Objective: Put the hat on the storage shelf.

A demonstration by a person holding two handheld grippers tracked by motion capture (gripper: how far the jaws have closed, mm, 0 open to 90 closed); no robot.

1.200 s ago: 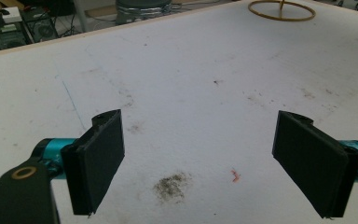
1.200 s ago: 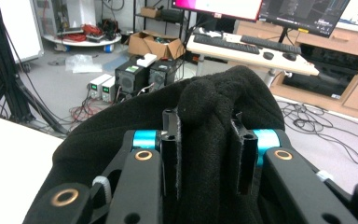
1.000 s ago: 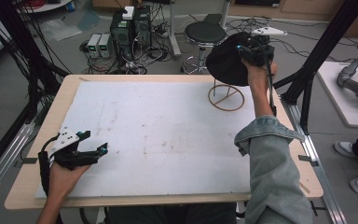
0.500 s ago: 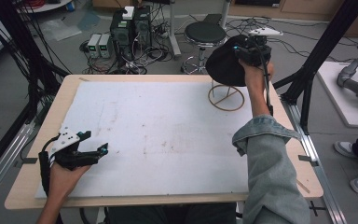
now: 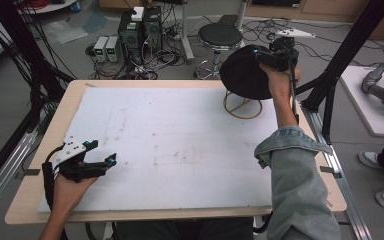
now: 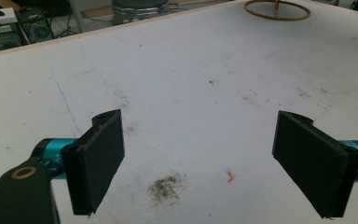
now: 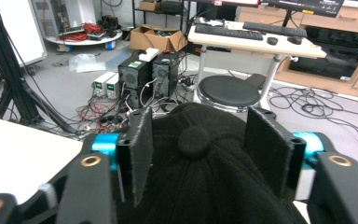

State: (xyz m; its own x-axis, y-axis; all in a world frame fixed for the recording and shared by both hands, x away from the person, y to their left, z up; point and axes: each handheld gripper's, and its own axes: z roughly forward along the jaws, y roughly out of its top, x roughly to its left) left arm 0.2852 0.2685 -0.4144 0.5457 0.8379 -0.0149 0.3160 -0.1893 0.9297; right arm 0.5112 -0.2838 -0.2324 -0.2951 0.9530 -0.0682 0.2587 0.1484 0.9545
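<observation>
A black cap [image 5: 242, 72] sits on top of a wooden stand [image 5: 243, 106] at about one o'clock on the bench [image 5: 180, 145], near its far right corner. The right gripper [image 5: 260, 54] is at the cap's crown. In the right gripper view the cap [image 7: 205, 177] with its top button lies between the two black pads [image 7: 142, 149]. The jaws have just been opening and now stand about halfway apart, the pads beside the fabric rather than pinching it.

The left gripper [image 5: 111, 161] rests at about eight o'clock on the bench, near the front left corner, in the person's left hand [image 5: 67, 192]. Its jaws stand wide apart with nothing between them, above the white, lightly stained bench surface [image 6: 182, 93]. The stand's ring base [image 6: 277, 9] lies far off, at about one o'clock in the left gripper view.
</observation>
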